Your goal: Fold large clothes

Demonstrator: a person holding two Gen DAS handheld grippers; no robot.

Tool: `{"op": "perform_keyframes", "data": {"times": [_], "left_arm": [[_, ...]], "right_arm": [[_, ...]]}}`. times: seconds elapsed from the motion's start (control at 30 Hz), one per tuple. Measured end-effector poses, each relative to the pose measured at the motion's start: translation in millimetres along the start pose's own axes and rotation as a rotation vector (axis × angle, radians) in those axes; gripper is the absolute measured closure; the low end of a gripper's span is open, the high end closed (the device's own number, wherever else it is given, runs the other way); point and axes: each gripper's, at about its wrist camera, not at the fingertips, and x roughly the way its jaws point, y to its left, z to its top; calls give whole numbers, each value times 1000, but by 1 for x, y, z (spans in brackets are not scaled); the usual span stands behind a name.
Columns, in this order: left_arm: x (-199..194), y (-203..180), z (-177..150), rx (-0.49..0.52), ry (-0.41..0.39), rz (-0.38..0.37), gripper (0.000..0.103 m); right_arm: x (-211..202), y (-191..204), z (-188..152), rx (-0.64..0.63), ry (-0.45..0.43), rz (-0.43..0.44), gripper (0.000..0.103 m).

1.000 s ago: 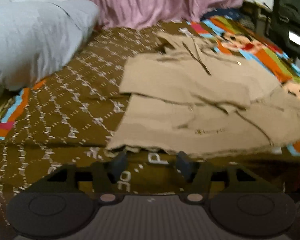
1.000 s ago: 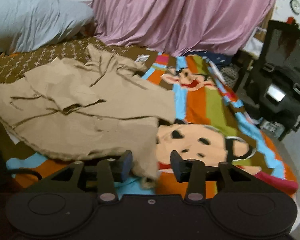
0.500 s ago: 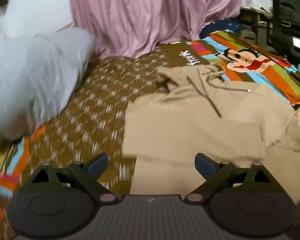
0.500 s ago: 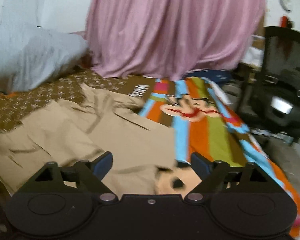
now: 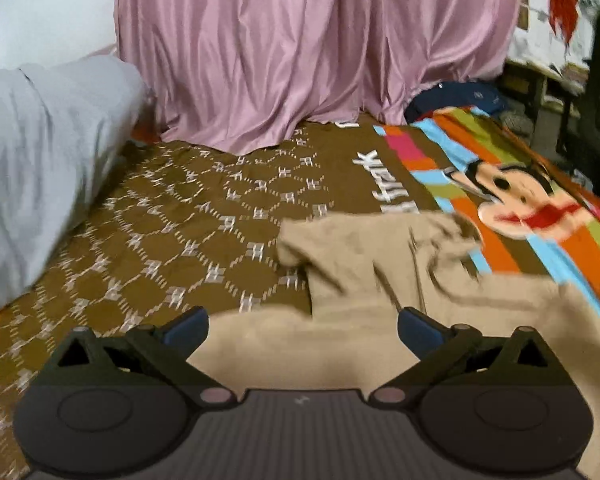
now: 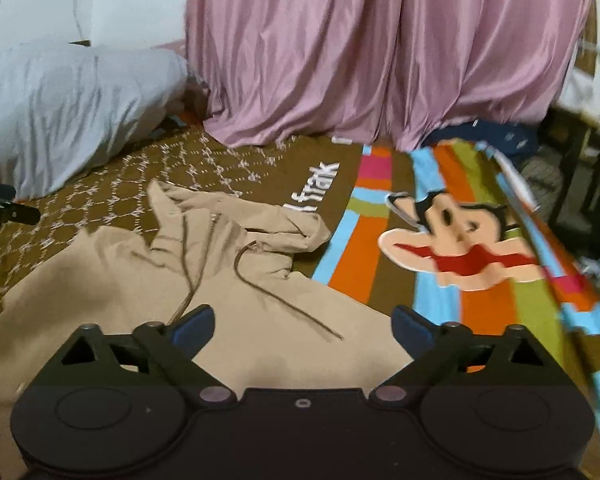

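The tan hoodie (image 6: 220, 280) lies flat on the bedspread (image 6: 352, 216), its hood (image 6: 236, 216) at the garment's twelve o'clock end, pointing toward the pink curtain (image 6: 380, 48). Two dark drawstrings (image 6: 284, 300) trail from the neck across the chest toward five and seven o'clock. In the left wrist view the same hoodie (image 5: 380, 312) fills the lower middle and right, blurred.

No container shows in either view.

White lettering is printed on the brown part of the bedspread at about one o'clock from the hood: "frank" (image 6: 318, 188) reads clearly in the right wrist view, with one more letter before it partly covered by the hood. In the left wrist view that print (image 5: 384, 188) is too smeared to read. A cartoon monkey face (image 6: 456, 240) sits on the striped section at three o'clock from the hoodie.

The left gripper (image 5: 303, 326) has its jaws spread wide, having just been opening, with only hoodie fabric seen beyond the gap and nothing pinched. The right gripper (image 6: 302, 322) also has its jaws well apart over the chest of the hoodie, gripping nothing; they have just narrowed a little.

A grey pillow (image 6: 72, 108) rests at ten o'clock.
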Motion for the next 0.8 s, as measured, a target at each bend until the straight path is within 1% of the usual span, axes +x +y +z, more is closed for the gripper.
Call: {"op": "perform_keyframes", "data": {"times": [0.1,0.13,0.17,0.2,0.27,0.33,0.37,0.4,0.43,0.5,0.53,0.57,0.63,0.67,0.7,0.73,0.77,0.8], "left_arm": [[40,17,26,-28,-31,6,2],[52,21,36,-33,-48,2,2],[65,26,47,-34,-58,-7,2],[77,29,55,-35,-53,-15,2],[105,34,71,-40,-14,-15,5],[132,37,80,-17,37,-7,9],[144,37,81,-3,66,1,12],[156,38,82,3,96,3,12],[166,39,81,7,127,1,12],[176,41,77,-20,158,-13,12],[179,43,74,-49,163,-33,13],[181,44,71,-78,169,-62,17],[186,44,65,-114,194,-103,30],[189,42,63,-127,211,-116,46],[189,40,61,-134,223,-130,68],[190,38,59,-134,231,-137,76],[189,35,58,-130,227,-122,86],[185,32,57,-124,216,-99,91]], "right_arm": [[59,-7,22,14,4,-3,25],[79,-9,31,18,4,-8,28],[99,-11,39,19,-1,-11,32],[119,-12,48,18,-5,-15,35],[155,-12,63,13,-1,-31,39],[191,-12,77,2,22,-54,39],[204,-11,80,-11,32,-56,39],[215,-10,82,-25,49,-55,43],[227,-9,84,-34,61,-63,43],[247,-13,85,-21,83,-77,45],[254,-15,85,-8,92,-82,46],[262,-18,85,11,110,-92,48],[273,-24,84,57,131,-88,54],[278,-27,83,86,139,-79,57],[282,-29,81,113,151,-67,61],[287,-31,79,140,170,-55,68],[289,-30,77,150,182,-50,88],[290,-29,76,153,188,-50,94]]}}
